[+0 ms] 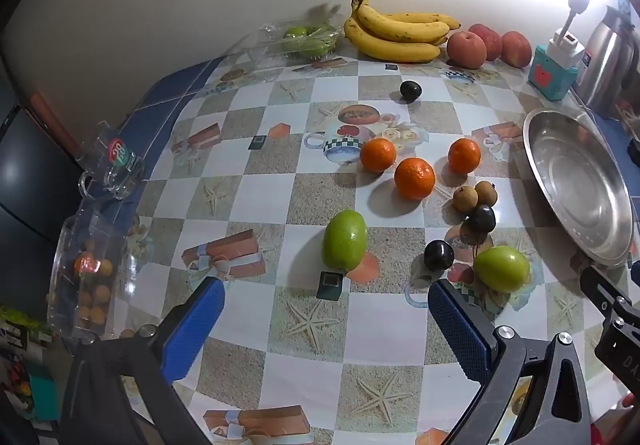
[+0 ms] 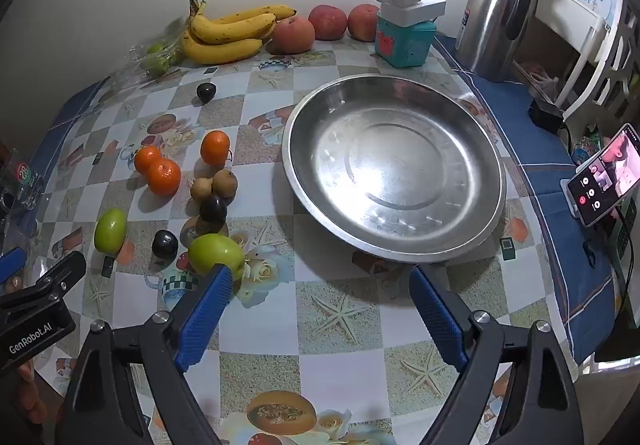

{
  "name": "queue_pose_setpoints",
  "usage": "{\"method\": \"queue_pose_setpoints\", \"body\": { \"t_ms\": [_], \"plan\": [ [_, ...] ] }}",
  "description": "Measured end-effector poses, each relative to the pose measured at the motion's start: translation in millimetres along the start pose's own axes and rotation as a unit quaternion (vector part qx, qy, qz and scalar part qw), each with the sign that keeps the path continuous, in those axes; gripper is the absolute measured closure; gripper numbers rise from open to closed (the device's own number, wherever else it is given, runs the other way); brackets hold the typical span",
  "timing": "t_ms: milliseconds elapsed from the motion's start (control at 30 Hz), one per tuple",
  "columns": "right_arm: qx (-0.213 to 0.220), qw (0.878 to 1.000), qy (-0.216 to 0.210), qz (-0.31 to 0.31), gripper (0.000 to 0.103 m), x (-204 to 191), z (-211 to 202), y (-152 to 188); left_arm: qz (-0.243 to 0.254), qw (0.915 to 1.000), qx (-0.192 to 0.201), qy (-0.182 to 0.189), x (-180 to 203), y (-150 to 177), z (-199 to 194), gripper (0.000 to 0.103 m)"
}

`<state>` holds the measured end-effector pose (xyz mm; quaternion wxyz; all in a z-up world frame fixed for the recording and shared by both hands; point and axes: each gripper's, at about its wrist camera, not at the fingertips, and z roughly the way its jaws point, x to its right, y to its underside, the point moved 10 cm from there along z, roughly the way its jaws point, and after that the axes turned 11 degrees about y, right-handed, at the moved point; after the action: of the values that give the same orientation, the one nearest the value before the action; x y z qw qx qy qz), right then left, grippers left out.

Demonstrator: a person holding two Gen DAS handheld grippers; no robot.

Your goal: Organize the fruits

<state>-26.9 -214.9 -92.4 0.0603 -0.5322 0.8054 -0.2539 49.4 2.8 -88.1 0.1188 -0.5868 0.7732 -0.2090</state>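
Loose fruit lies on the patterned table: three oranges (image 1: 414, 178), two green fruits (image 1: 345, 240) (image 1: 501, 269), dark plums (image 1: 439, 255) and two brown longans (image 1: 465, 198). A bare steel bowl (image 1: 560, 133) sits to the right, and shows large in the right wrist view (image 2: 472, 133). My left gripper (image 1: 326, 299) is open and empty, just short of the left green fruit. My right gripper (image 2: 320, 281) is open and empty before the bowl's near rim, its left finger beside the other green fruit (image 2: 214, 251).
Bananas (image 1: 400, 31) and three peaches (image 1: 466, 49) line the back wall, beside a bag of green fruit (image 1: 308, 37). A teal box with a lamp (image 2: 404, 33), a steel kettle (image 2: 492, 17) and a phone (image 2: 604, 177) stand at right. A glass mug (image 1: 112, 169) and clear box (image 1: 86, 277) sit left.
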Motion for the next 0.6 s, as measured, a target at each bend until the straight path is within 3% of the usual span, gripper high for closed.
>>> {"method": "queue_pose_setpoints", "body": {
  "t_ms": [167, 600],
  "plan": [
    [-0.001, 1.0, -0.001, -0.001, 0.013, 0.4, 1.1, -0.1, 0.015, 0.9996, 0.007, -0.021, 2.8, -0.7, -1.9, 0.0],
    [-0.004, 1.0, -0.001, -0.001, 0.013, -0.7, 3.4, 0.9, 0.012, 0.9998, 0.003, -0.018, 1.5, 2.2, 0.1, 0.0]
  ]
}}
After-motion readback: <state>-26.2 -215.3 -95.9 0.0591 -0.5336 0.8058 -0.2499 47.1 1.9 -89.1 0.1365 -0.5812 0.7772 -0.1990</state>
